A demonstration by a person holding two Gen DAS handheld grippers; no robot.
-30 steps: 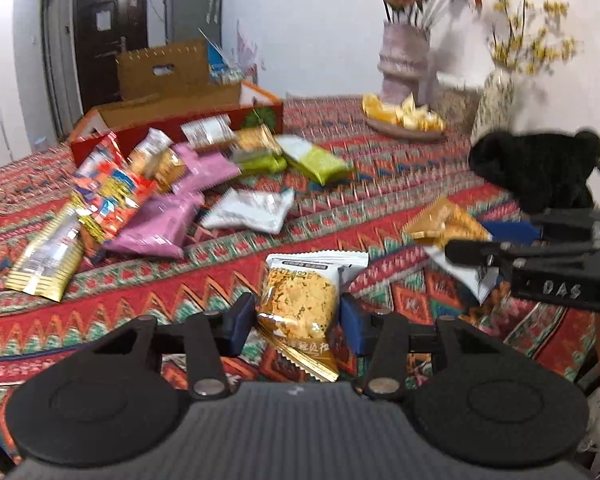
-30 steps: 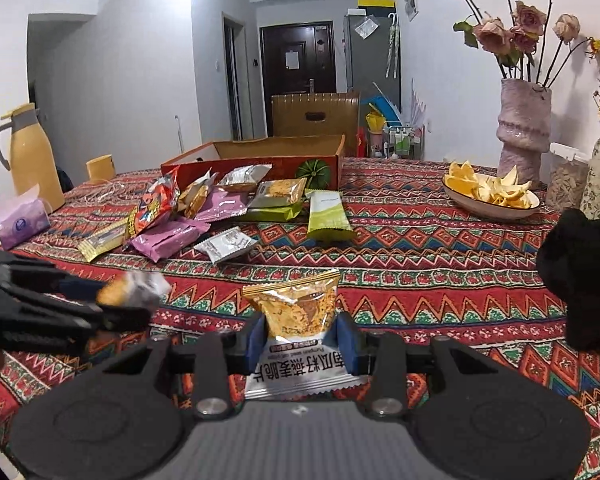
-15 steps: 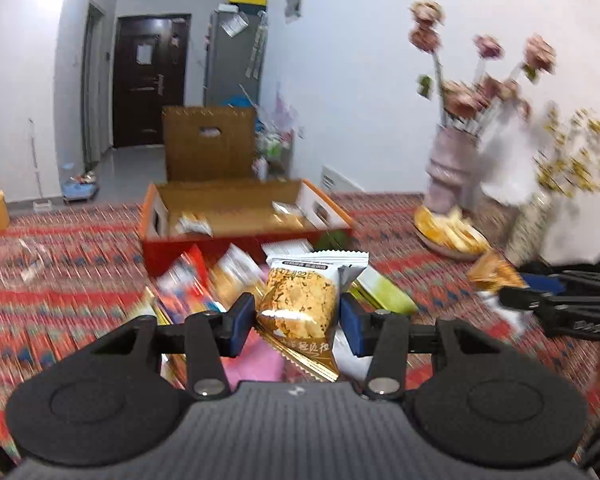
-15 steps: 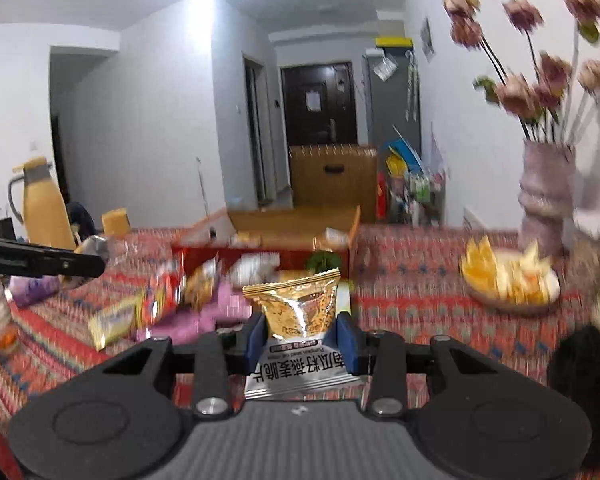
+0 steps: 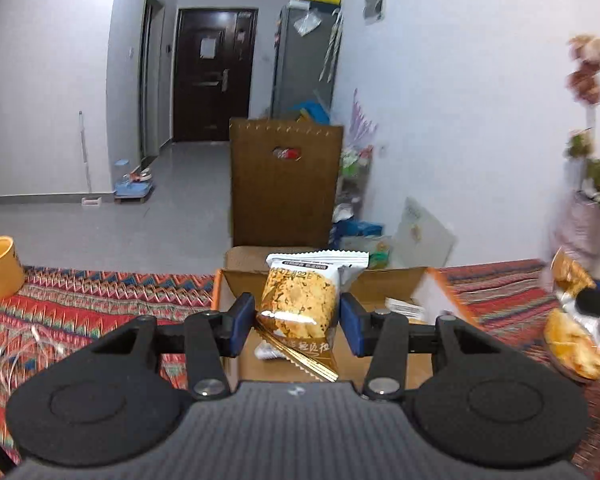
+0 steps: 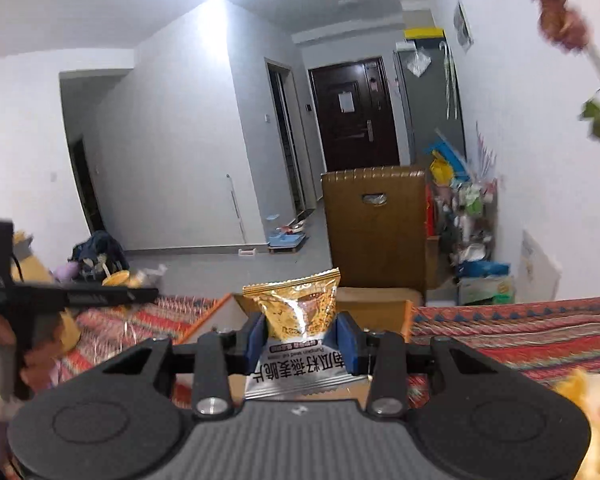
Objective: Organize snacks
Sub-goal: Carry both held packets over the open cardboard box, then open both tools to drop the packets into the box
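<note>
My left gripper (image 5: 298,326) is shut on a white and gold cracker packet (image 5: 300,300), held over the open orange cardboard box (image 5: 424,276). Small packets lie inside the box (image 5: 404,307). My right gripper (image 6: 302,340) is shut on a gold and silver snack packet (image 6: 300,320), also held over the box's near part (image 6: 216,316). The right gripper's packet shows at the right edge of the left wrist view (image 5: 572,320). The left gripper's body shows at the left of the right wrist view (image 6: 60,300).
A red patterned tablecloth (image 5: 80,304) covers the table. An orange cup (image 5: 0,266) stands at the far left. A brown chair back (image 5: 286,184) stands behind the box. A flower vase (image 5: 588,220) and a plate of chips (image 6: 592,412) are at the right, blurred.
Both grippers have moved forward and up over the table with their packets, from above the snack pile to over the open box. Both stay shut.
</note>
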